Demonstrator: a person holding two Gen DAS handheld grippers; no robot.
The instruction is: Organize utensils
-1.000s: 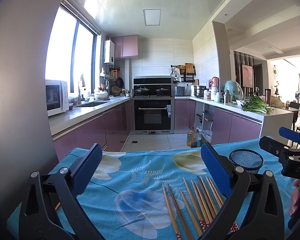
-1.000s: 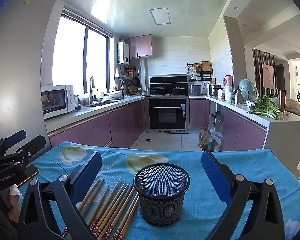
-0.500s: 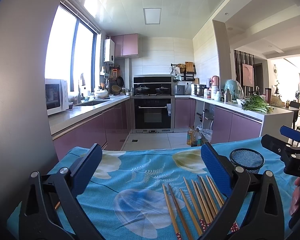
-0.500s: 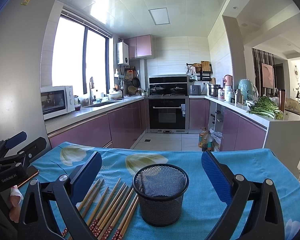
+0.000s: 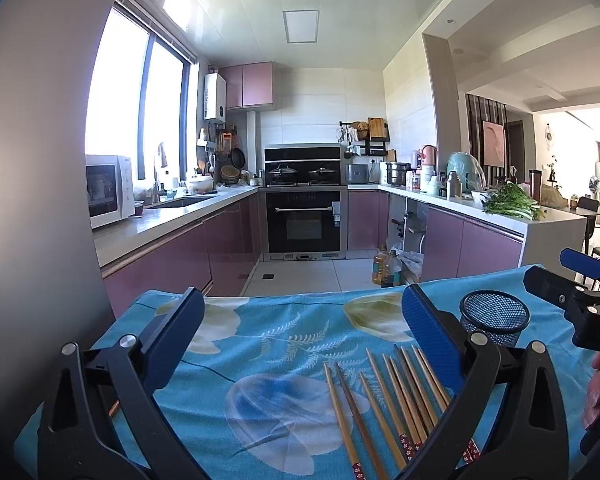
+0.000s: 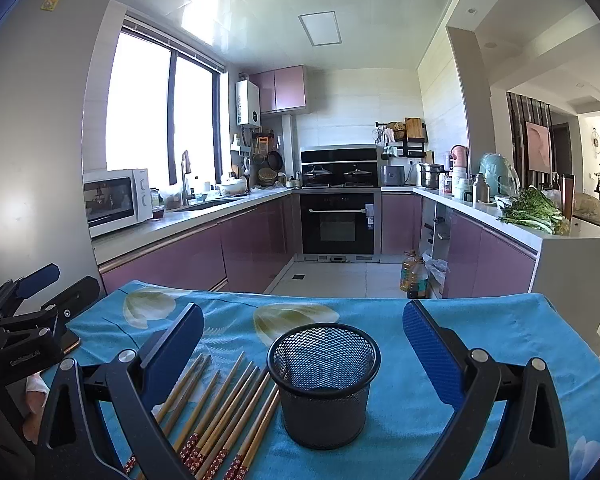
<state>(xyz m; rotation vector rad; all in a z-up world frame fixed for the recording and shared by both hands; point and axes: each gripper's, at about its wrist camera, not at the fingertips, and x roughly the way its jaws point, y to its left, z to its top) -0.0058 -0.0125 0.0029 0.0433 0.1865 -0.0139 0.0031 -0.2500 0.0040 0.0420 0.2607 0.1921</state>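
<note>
Several wooden chopsticks (image 5: 384,396) with red patterned ends lie side by side on the blue floral tablecloth (image 5: 260,336). They also show in the right wrist view (image 6: 224,408), just left of a black mesh cup (image 6: 325,384), which stands upright and empty. The cup shows in the left wrist view (image 5: 494,318) at the right. My left gripper (image 5: 300,332) is open and empty, above the cloth with the chopsticks under its right finger. My right gripper (image 6: 302,340) is open and empty, with the cup between its fingers' line of sight.
The table's far edge drops to a kitchen floor with oil bottles (image 6: 414,276). Purple cabinets, an oven (image 6: 338,224) and a microwave (image 6: 114,200) stand beyond. A phone (image 6: 70,344) lies at the cloth's left edge. Each gripper shows at the side of the other's view.
Both views have shifted only slightly. The chopsticks and cup have not moved, and both grippers stay open.
</note>
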